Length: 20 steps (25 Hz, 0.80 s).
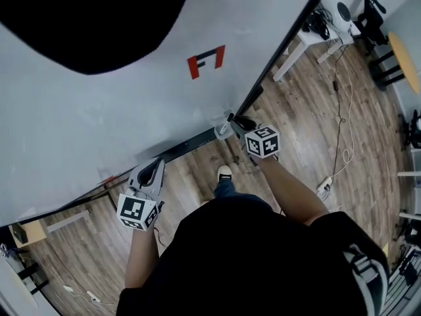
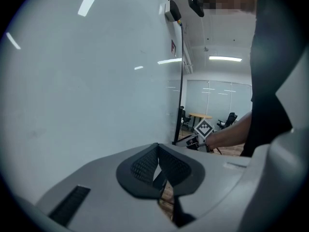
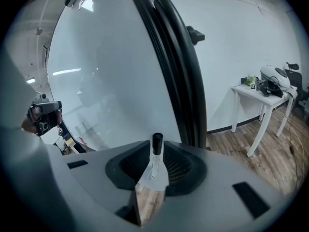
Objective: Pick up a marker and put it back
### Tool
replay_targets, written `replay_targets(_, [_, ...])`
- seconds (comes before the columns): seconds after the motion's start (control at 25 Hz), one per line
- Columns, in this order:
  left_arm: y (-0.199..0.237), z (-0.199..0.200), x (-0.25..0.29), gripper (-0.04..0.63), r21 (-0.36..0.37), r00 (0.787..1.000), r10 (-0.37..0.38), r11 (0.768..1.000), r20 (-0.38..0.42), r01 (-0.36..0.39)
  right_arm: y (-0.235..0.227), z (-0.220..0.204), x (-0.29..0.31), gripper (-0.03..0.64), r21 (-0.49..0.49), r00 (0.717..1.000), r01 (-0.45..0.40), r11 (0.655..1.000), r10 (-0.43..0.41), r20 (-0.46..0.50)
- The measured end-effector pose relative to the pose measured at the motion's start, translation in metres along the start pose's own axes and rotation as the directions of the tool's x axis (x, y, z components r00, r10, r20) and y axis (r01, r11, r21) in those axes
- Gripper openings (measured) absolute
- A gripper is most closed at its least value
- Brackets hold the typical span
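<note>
Right hand-held gripper [image 3: 153, 164] grips the marker [image 3: 157, 146] — pickup apparently done; next, set it on the tray [image 1: 187, 147] just ahead. Left hand-held gripper [image 2: 158, 170]: closed, empty.

The left arm [image 1: 141, 255] reaches forward, its left tongs [image 1: 156, 166] apparently pressed together and empty. The right arm [image 1: 289, 186] stretches further ahead, its right tongs [image 1: 231, 121] clamped on a marker [image 3: 156, 151].
</note>
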State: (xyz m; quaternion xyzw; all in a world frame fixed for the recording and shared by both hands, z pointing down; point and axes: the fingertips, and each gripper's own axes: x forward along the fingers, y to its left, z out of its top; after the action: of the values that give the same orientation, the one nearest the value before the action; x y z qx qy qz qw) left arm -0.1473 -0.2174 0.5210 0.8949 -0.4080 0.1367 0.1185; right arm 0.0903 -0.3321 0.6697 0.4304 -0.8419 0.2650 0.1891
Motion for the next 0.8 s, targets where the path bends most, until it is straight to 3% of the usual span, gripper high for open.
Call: replay_targets(0.8, [-0.001,-0.007,0.004,0.011,-0.025,1.0,0.017,1.0,-0.007,-0.017,0.0,-0.006,0.024,0.064,-0.018,0.998,-0.035,0.999,0.034,-0.048])
